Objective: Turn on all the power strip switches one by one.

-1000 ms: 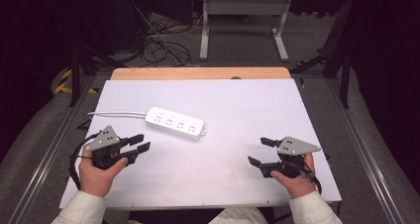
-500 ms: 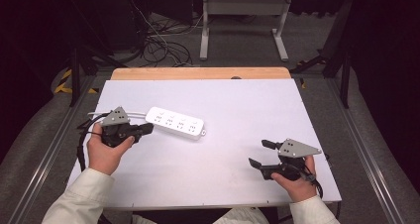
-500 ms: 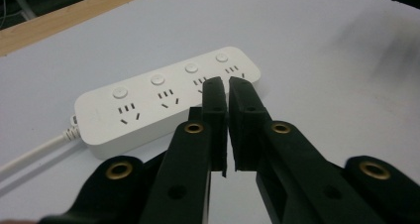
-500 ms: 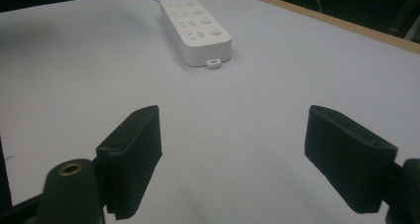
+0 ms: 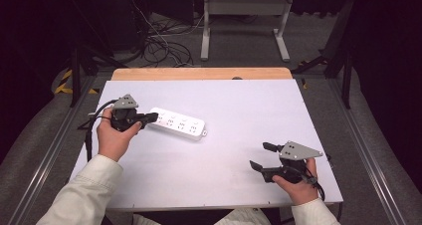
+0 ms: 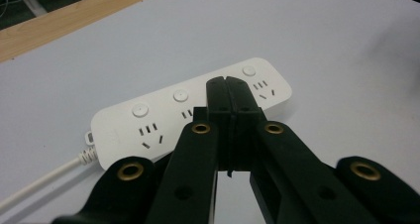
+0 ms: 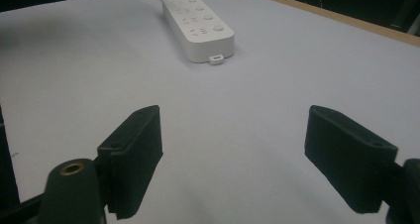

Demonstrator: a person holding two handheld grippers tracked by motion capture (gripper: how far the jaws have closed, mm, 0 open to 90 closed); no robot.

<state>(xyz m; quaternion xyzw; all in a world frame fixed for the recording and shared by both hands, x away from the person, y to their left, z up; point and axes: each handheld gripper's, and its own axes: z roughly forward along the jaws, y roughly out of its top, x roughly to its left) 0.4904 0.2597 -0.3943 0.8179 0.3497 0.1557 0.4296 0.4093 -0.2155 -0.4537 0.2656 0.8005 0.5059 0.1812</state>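
Even overhead light brightens the white table [image 5: 239, 185] while the surrounding room sinks into darkness. Shadows fall soft; near jaws in both gripper views blur out of focus.

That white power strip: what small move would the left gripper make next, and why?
Probably ease the left gripper down onto a round button of the power strip. Its jaws are shut empty, tips poised just above the strip, like a pointer ready to press.

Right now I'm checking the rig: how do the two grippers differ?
The left gripper has its jaws pressed shut, nothing between them; the right gripper stands wide open. The left one points at the power strip, its tips over it; the right one sits far from it, near the table edge. Both are black and hand-held.
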